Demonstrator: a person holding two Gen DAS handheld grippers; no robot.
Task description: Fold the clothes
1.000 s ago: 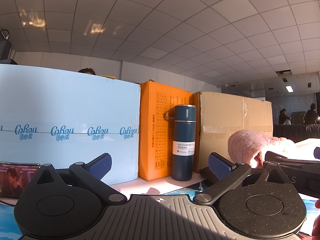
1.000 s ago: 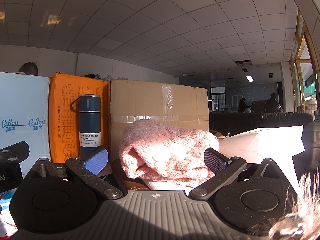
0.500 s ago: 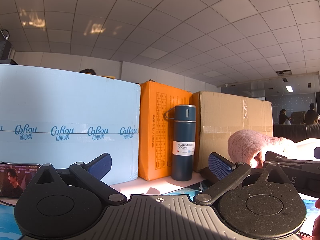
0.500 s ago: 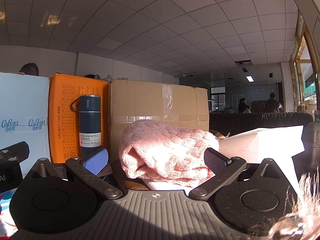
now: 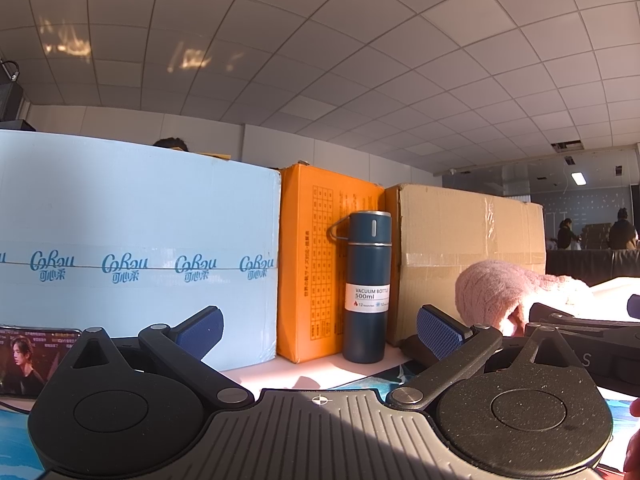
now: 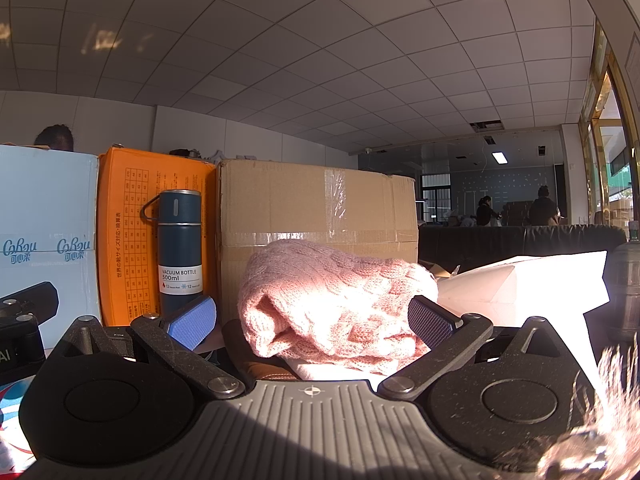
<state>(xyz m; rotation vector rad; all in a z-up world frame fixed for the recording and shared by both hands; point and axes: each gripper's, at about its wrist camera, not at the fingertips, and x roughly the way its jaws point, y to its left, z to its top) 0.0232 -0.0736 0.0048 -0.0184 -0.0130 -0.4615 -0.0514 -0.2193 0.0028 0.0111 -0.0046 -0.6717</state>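
Pink sweater [image 6: 340,304]: soft, fuzzy cable-knit cloth. Vacuum bottle [image 5: 367,288]: matt dark-blue finish, 1 smooth paper label marked 500ml; brown box [image 6: 316,204]: matt cardboard with glossy clear tape. Gripper finger pads [image 6: 430,320]: blue, rough-textured; bodies matt black plastic.

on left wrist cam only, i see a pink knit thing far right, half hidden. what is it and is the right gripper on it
Observer: The right wrist view shows it whole: a bunched pink knit sweater lying in front of the taped cardboard box. The right gripper is open and holds nothing.
Operator: anything to its right
Observer: Yes, a white paper bag lies beside it, and the edge of a clear water jug shows past that.
Operator: what's under the sweater
Observer: A brown object peeks out beneath its near edge; I cannot tell what it is.
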